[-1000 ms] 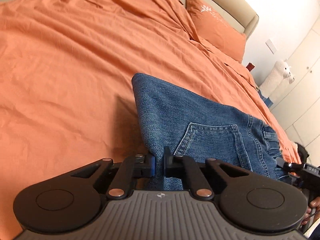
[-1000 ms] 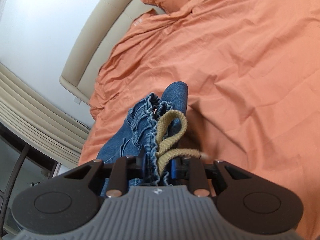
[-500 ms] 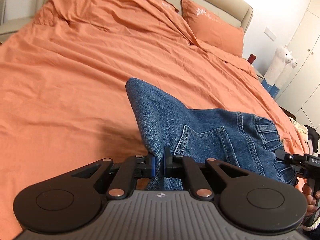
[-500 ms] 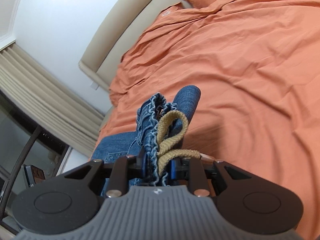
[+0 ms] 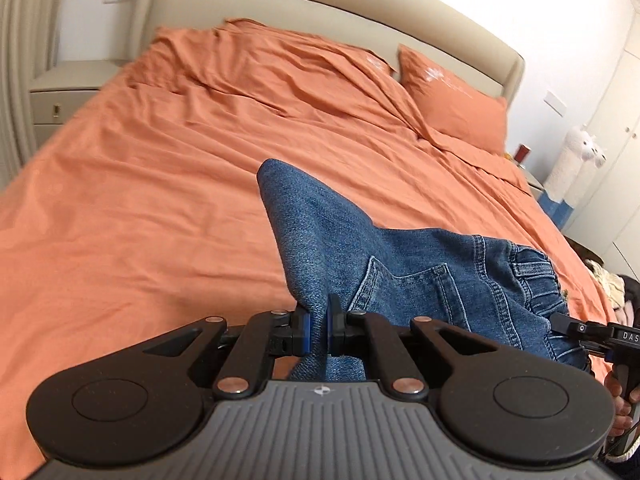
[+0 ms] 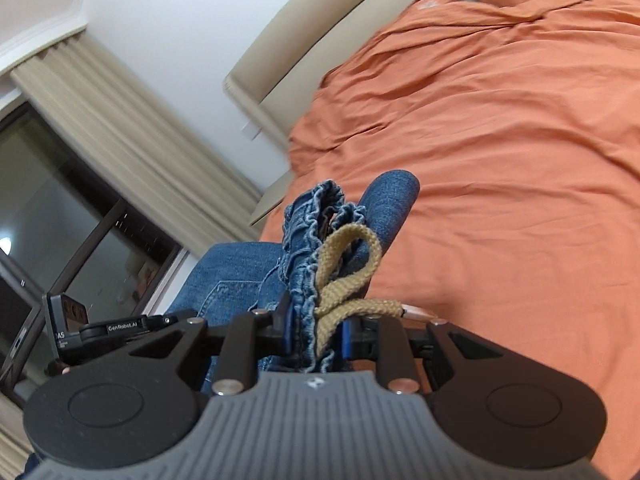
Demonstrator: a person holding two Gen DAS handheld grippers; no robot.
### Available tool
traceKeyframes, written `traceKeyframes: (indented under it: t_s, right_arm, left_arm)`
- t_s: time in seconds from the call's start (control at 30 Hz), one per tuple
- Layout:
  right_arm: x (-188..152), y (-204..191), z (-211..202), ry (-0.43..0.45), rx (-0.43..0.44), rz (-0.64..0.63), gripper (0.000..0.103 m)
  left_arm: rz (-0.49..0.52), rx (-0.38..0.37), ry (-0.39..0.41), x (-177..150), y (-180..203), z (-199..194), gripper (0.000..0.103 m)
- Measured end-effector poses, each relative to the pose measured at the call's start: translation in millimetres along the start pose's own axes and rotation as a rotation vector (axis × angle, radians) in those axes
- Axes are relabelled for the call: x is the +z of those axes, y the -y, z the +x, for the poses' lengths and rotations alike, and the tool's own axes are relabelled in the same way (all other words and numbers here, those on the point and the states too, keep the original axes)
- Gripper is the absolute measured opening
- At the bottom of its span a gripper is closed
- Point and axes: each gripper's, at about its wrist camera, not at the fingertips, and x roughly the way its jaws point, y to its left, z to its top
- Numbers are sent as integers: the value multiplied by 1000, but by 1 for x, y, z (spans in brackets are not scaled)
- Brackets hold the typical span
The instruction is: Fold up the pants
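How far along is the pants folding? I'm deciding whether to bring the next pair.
Early stage. Done: both ends are gripped, the left hand-held gripper shut on plain denim of the jeans, the right hand-held gripper shut on the gathered waistband and tan drawstring. In hand: the jeans hang between them above the orange bed. Left: laying them flat and folding; no finished fold shows.

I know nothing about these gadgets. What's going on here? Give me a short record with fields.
Place: bed with orange sheet, pillow by the headboard
Item: jeans, held up above the bed
Left gripper: shut on a fold of the jeans, near the back pocket
Right gripper: shut on the gathered waistband, tan drawstring caught between the fingers
Fold: not yet laid flat
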Motion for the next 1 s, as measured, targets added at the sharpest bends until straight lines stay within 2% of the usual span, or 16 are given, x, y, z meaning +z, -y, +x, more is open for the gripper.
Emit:
traceKeyframes:
  t_s: [0.23, 0.47, 0.63, 0.77, 0.87, 1.0]
  right_arm:
    - [-10, -40, 72, -60, 28, -31, 18]
    - [-13, -43, 143, -112, 30, -34, 17]
    - [-20, -26, 182, -162, -5, -39, 17]
    - [-31, 1, 207, -201, -36, -17, 17]
    - [-39, 26, 217, -223, -65, 18, 17]
    - [-49, 51, 226, -248, -84, 57, 17]
  left_arm:
    - [-47, 63, 7, 5, -63, -12, 7]
    - [-73, 97, -1, 12, -119, 14, 7]
    - [-105, 102, -31, 5, -151, 54, 7]
    - [-119, 93, -56, -11, -171, 84, 7]
    - [-117, 114, -79, -21, -183, 102, 7]
    - [-157, 92, -94, -31, -201, 114, 8]
